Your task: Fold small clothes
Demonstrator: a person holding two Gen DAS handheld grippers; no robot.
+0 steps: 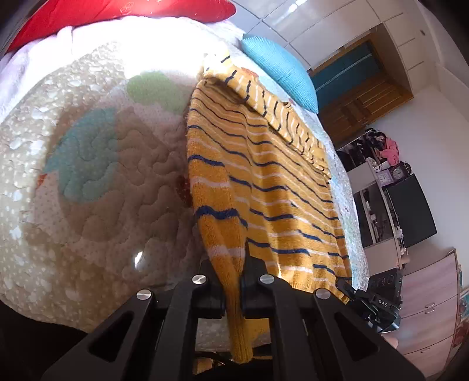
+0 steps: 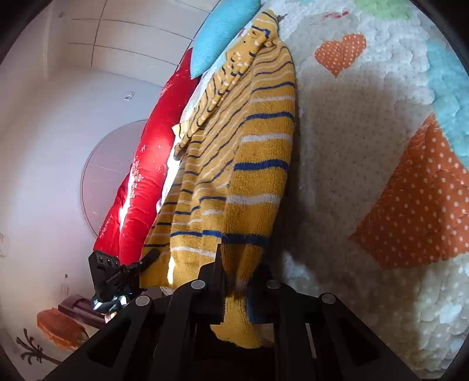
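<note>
A small mustard-yellow knit sweater (image 1: 263, 181) with navy and white stripes lies on a quilted bed cover (image 1: 102, 175). Its far end is folded over. My left gripper (image 1: 233, 281) is shut on a sleeve cuff at the sweater's near left side, and the cuff hangs down between the fingers. My right gripper (image 2: 236, 281) is shut on the other sleeve cuff of the sweater (image 2: 240, 164), at its near right side. The right gripper also shows at the lower right of the left wrist view (image 1: 369, 304), and the left gripper at the lower left of the right wrist view (image 2: 117, 278).
A blue cushion (image 1: 281, 70) and a red pillow (image 1: 123, 14) lie at the far end of the bed. The quilt (image 2: 381, 146) has orange, green and blue patches. Shelves, a dark screen (image 1: 410, 211) and drawers stand beyond the bed.
</note>
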